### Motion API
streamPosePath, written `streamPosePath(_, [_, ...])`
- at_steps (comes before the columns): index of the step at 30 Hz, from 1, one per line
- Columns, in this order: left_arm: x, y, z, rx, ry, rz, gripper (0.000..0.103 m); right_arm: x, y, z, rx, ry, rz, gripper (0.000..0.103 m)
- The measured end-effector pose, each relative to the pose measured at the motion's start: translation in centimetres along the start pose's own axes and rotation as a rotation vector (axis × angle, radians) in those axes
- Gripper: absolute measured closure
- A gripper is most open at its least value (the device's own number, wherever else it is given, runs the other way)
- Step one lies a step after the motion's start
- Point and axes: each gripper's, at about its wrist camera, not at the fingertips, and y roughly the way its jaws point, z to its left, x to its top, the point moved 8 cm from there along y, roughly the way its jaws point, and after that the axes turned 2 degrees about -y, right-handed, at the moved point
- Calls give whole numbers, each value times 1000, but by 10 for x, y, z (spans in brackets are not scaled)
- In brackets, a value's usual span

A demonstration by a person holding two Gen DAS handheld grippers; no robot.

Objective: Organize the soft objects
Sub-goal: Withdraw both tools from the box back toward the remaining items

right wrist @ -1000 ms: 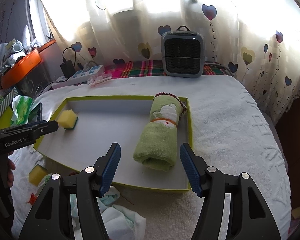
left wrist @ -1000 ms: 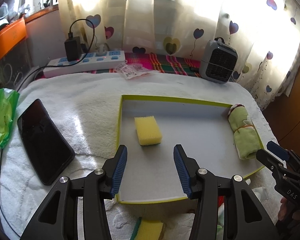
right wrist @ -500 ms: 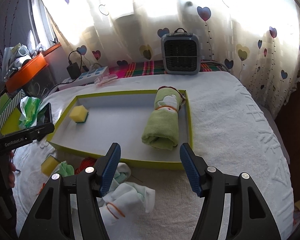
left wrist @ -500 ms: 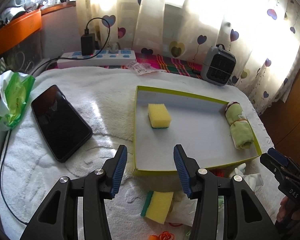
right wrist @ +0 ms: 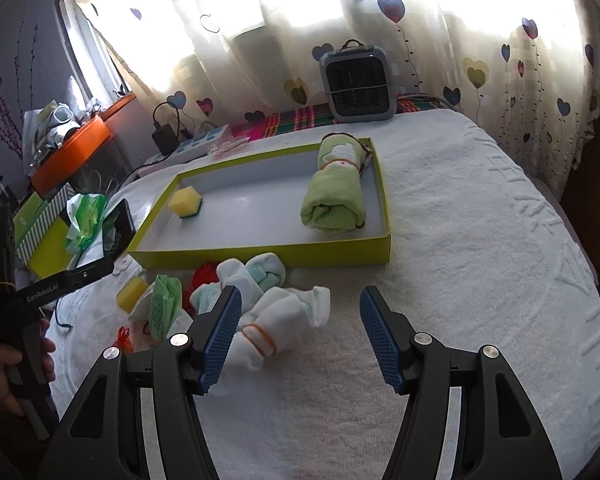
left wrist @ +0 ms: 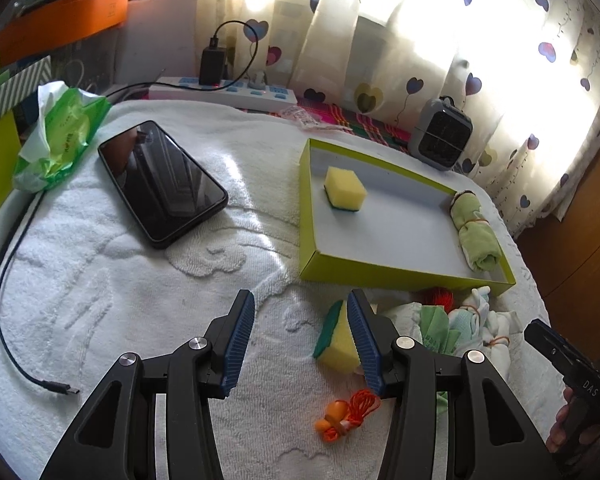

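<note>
Left wrist view showed a changed scene from a second before: then the left gripper (left wrist: 300, 340) hung over the tray's (left wrist: 384, 276) grey floor, and now it had drawn back short of the tray's near wall, baring a heap of soft things that had been out of sight. The right gripper (right wrist: 300, 336) had pulled back likewise, from over the rolled green towel (right wrist: 336, 196) to the near side of the tray.

Both pairs of fingers stood well apart and held nothing. The left gripper's right finger (left wrist: 362, 344) overlapped a loose yellow sponge (left wrist: 336, 344) with a green scouring face; whether it touched could not be told. The right gripper's left finger (right wrist: 220, 336) overlapped white socks (right wrist: 276, 320) bound with an orange rubber band, contact again unclear.

Nearest of all, short of the tray, lay orange rubber bands (left wrist: 344, 416) on the white, embossed terry towel (left wrist: 140, 300) covering the surface. Just before the tray's near wall sat the heap: bundled white and mint socks, a folded green cloth (right wrist: 164, 308), something red (right wrist: 202, 276).

Inside the shallow yellow-green cardboard tray, a second block-shaped yellow sponge (left wrist: 345, 188) rested near its left wall, and the plush towel roll, banded in orange, lay along its right wall.

Left of the tray lay a glossy black phone (left wrist: 162, 182) and a crinkled green tissue pack (left wrist: 60, 136). Beyond the tray stood a grey boxy fan heater (right wrist: 356, 80).
</note>
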Motion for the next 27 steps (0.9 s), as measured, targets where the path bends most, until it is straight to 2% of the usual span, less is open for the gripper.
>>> streamPosePath(6, [-13,-2,7,-49,-43,7,56,-16,9,11,42,10,49,41])
streamPosePath(12, [-18,-2,13,-39,-48,8,50,-20,23,11,65,55,81,41])
streamPosePath(20, [-24,2,12,-68,-61,35,49,-21,38,13,91,101,118,41])
streamPosePath(27, [-25,4,10,-83,-58,47,49,-20,40,9,100,126,107,41])
